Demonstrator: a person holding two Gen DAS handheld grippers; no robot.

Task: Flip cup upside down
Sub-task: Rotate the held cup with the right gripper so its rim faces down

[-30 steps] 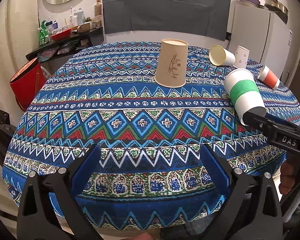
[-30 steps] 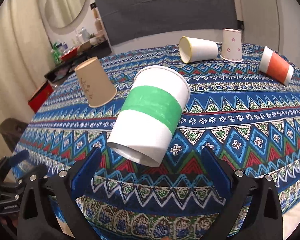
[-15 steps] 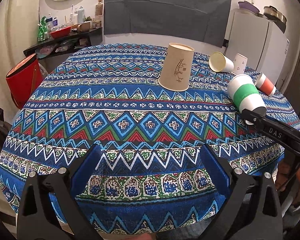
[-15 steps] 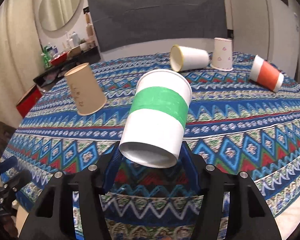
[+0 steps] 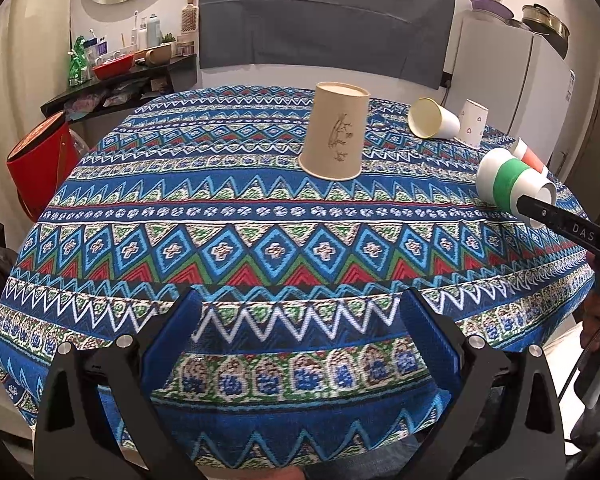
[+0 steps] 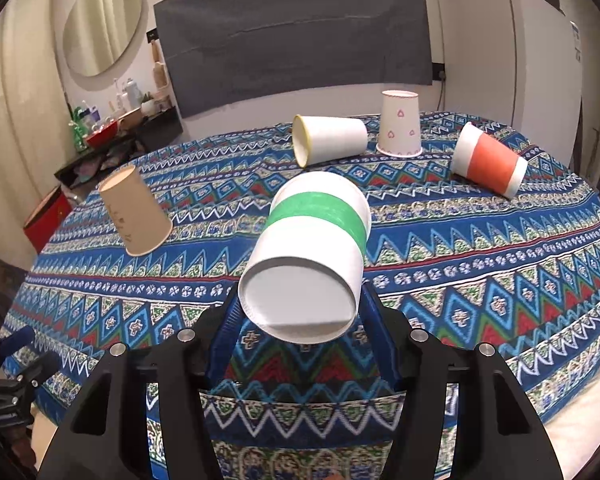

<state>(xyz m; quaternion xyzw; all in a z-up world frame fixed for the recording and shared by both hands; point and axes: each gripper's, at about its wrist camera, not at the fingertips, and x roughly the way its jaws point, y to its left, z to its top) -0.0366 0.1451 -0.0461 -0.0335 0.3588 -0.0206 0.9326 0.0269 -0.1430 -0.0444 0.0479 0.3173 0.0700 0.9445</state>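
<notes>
A white paper cup with a green band [image 6: 316, 240] is held on its side, base toward the camera, above the patterned tablecloth [image 6: 480, 264]. My right gripper [image 6: 300, 320] is shut on its base end, blue pads on either side. In the left wrist view the same cup [image 5: 510, 186] shows at the far right in the right gripper's black fingers [image 5: 556, 222]. My left gripper [image 5: 300, 340] is open and empty over the table's near edge.
A tan cup [image 5: 336, 136] stands upside down mid-table. A white cup [image 6: 328, 140] and an orange-banded cup [image 6: 490, 164] lie on their sides at the back. A heart-print cup [image 6: 400, 124] stands upside down. A red bin [image 5: 36, 164] stands left of the table.
My right gripper has closed on the green-banded cup and tilted it so its base faces the camera. The left gripper has drawn back slightly and stays open.
</notes>
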